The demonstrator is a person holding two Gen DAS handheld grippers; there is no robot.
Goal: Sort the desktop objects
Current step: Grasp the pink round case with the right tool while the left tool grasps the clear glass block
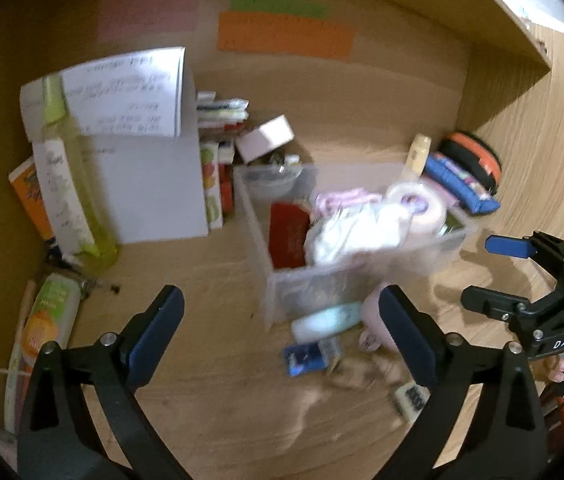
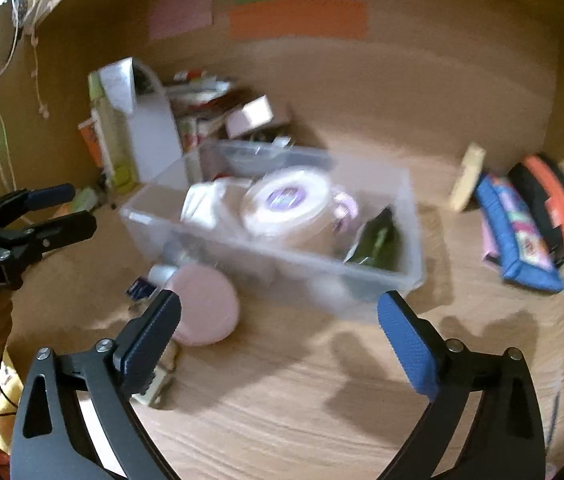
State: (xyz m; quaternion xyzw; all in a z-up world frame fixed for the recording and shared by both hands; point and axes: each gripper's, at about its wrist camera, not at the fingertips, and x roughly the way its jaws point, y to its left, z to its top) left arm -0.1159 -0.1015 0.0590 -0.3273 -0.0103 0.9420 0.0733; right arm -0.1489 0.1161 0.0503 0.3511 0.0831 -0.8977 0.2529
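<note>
Wooden desk (image 2: 282, 400) carries 1 clear bin (image 2: 398, 272) at centre, holding a tape roll (image 2: 286, 204). My left gripper (image 1: 279, 326) and right gripper (image 2: 279, 332) both hover spread wide, gripping nothing. "DAS" is legible on the right gripper body. A pink round case (image 2: 205, 304) lies touching the bin front; a blue pouch (image 2: 518, 236) sits well right.

A home study nook: a light wooden desk (image 1: 221, 360) boxed in by shelving, with pastel paper notes (image 1: 286, 36) stuck on its back panel and stacked books (image 1: 221, 120) behind.
</note>
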